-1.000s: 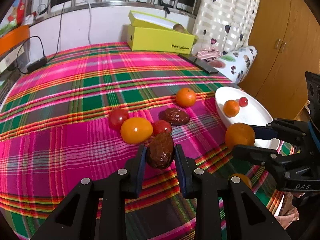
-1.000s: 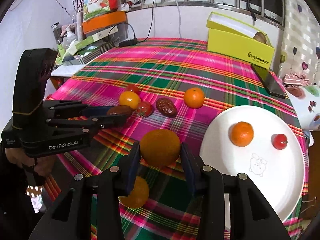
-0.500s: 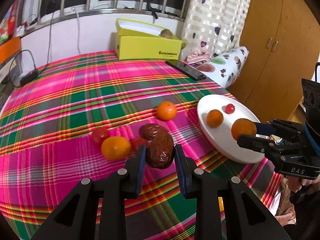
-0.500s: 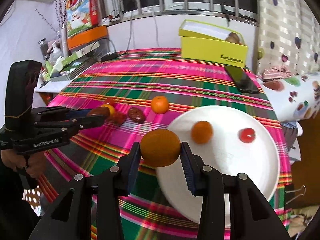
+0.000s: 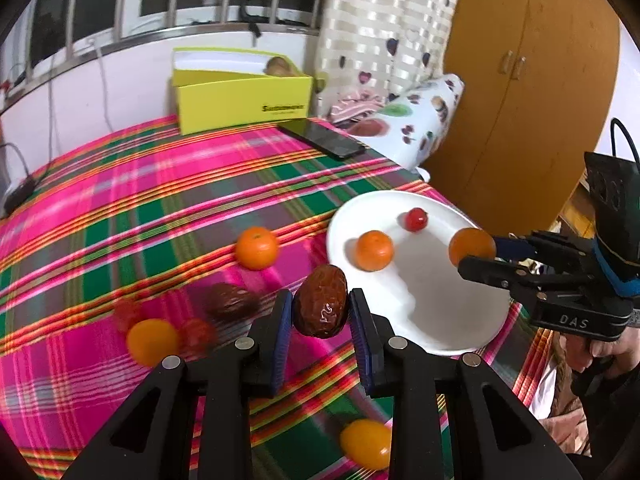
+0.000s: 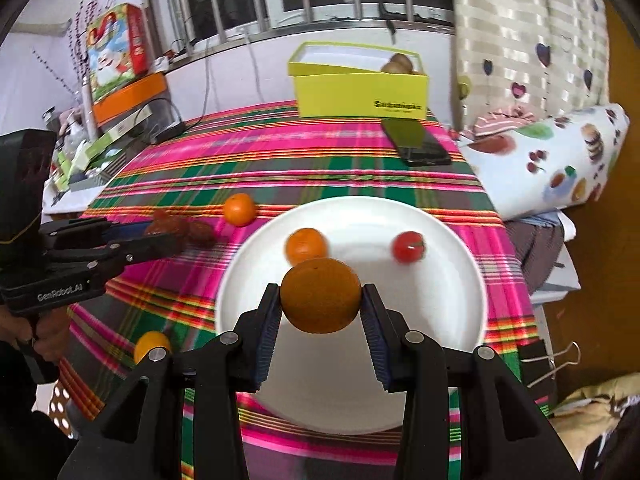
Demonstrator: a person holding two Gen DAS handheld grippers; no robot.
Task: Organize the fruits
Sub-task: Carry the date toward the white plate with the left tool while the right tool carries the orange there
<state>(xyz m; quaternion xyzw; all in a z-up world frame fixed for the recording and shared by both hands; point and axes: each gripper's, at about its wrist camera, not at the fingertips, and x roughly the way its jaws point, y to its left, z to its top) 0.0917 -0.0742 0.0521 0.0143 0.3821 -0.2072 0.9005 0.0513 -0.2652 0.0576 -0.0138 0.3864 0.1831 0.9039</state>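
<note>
Showing only leftward: perhaps blurred tomatoes [image 5: 198, 332].

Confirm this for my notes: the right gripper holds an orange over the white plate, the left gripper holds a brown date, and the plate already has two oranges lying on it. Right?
Not quite. The white plate has one small orange and a red cherry tomato lying on it, as the right wrist view shows. The right gripper does hold an orange over it, and the left gripper holds the brown date.
</note>
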